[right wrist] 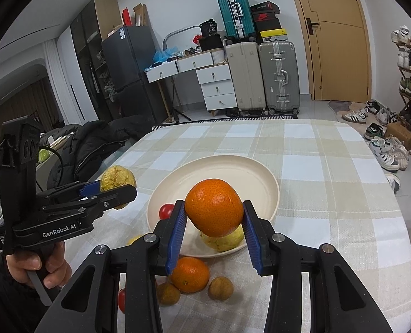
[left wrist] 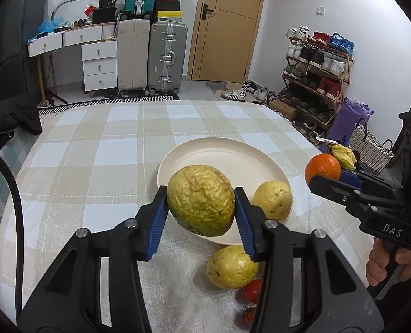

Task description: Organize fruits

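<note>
My left gripper (left wrist: 200, 195) is shut on a wrinkled yellow-green fruit (left wrist: 201, 199), held above the near rim of a cream plate (left wrist: 219, 152). A smooth yellow fruit (left wrist: 273, 199) sits at the plate's right rim. Another yellow fruit (left wrist: 231, 266) and a red tomato (left wrist: 252, 291) lie on the cloth below. My right gripper (right wrist: 214, 211) is shut on an orange (right wrist: 215, 206) over the plate's (right wrist: 233, 172) near side. In the right wrist view the left gripper (right wrist: 122, 191) shows at left with its wrinkled fruit (right wrist: 118, 181).
A second orange (right wrist: 190, 274), two small brown fruits (right wrist: 220, 287) and a small tomato (right wrist: 166, 211) lie near the plate's front and left. The checked tablecloth (right wrist: 316, 166) reaches back and right. A black jacket (right wrist: 94, 144) lies past the left edge, a shoe rack (left wrist: 316, 69) on the right.
</note>
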Action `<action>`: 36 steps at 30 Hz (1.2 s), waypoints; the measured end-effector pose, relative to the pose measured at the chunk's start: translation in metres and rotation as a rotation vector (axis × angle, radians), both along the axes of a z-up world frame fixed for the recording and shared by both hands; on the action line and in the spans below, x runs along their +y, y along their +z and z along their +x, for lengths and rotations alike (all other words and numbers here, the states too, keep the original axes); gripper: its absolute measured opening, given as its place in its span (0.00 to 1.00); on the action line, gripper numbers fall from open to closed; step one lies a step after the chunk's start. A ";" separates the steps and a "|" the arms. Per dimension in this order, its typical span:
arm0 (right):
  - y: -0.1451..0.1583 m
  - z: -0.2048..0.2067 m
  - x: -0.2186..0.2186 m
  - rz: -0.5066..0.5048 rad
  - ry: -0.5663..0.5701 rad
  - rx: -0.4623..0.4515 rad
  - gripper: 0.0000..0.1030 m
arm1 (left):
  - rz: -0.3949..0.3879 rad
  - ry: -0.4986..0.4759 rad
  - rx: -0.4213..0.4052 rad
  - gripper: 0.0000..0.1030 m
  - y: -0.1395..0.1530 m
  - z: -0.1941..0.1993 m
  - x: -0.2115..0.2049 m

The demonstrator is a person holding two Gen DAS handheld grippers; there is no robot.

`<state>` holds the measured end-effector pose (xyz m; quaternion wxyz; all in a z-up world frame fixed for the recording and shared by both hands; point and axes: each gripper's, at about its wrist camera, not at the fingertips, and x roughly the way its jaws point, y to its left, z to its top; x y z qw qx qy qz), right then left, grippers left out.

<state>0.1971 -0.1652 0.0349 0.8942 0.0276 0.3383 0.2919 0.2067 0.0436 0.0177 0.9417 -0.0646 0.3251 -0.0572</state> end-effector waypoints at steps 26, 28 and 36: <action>-0.022 0.038 0.015 -0.015 -0.035 0.058 0.40 | 0.005 0.001 0.077 0.42 -0.046 0.062 -0.001; -0.023 0.041 0.017 -0.019 -0.039 0.057 0.40 | 0.010 0.001 0.083 0.42 -0.050 0.064 -0.003; -0.028 0.045 0.023 -0.040 -0.038 0.051 0.40 | 0.012 0.002 0.088 0.42 -0.058 0.066 -0.002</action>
